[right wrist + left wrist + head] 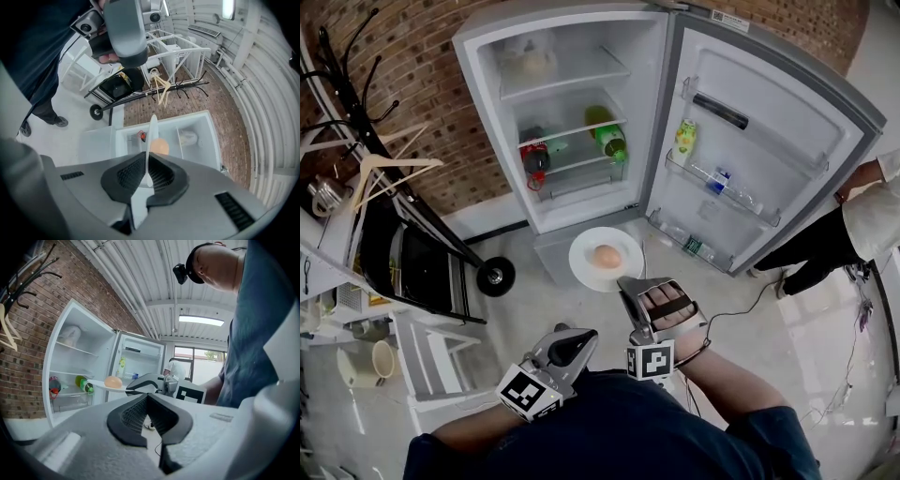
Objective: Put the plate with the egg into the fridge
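Observation:
A white plate with a brown egg on it hangs level in front of the open fridge, below its lowest shelf. My right gripper is shut on the plate's near rim. In the right gripper view the plate stands edge-on between the pads, the egg beside it. My left gripper sits low by my body, shut and empty; its jaws meet at the tips. The left gripper view shows the plate and egg to the left.
The fridge shelves hold a green bottle, a red-capped item and a pale bag. The open door carries bottles. A coat rack with hangers and a black cart stand left. A person stands right.

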{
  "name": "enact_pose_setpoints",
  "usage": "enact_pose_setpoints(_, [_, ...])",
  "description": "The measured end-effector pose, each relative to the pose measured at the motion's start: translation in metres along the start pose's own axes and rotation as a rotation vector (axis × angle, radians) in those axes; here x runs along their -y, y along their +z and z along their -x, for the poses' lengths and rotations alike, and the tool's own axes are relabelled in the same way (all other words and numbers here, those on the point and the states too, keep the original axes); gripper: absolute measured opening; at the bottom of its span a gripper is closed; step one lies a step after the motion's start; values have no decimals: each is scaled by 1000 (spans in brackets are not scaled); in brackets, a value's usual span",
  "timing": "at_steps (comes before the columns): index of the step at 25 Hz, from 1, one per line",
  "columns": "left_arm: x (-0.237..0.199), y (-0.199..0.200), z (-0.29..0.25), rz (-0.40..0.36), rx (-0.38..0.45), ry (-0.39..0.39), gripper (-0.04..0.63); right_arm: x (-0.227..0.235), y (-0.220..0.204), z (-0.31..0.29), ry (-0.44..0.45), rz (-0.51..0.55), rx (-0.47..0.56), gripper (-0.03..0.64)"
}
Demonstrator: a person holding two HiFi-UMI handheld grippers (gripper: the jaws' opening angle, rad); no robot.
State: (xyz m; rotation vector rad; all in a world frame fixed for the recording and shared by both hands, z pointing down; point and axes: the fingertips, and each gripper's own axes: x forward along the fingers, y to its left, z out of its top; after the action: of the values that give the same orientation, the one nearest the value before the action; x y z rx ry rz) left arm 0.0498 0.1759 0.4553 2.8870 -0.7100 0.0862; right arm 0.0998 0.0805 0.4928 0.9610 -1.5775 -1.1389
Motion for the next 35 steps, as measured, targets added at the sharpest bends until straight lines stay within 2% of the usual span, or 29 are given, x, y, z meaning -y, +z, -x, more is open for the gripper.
enact_pose_setpoints(5, [-37,4,-12,-9,19,-28,-3,6,-2,-40,6,9,-16,21])
enact_pose_setpoints(19, [-208,53,-35,-9,49,-88,-3,59,12,-186,-2,-15,-99,21])
enact_pose_setpoints(24, [-259,67,-34,-6,56,-107,-3,65,14,-224,27,-20,-162,21])
enact_pose_setpoints(30, [-304,76,-32,-11,59,-117,-3,83,20,-264,12,-14,-185,21])
enact_pose_setpoints(35, [-321,77,-40,-2,55,-109,-3,92,13,-297,16,-2,-173,21])
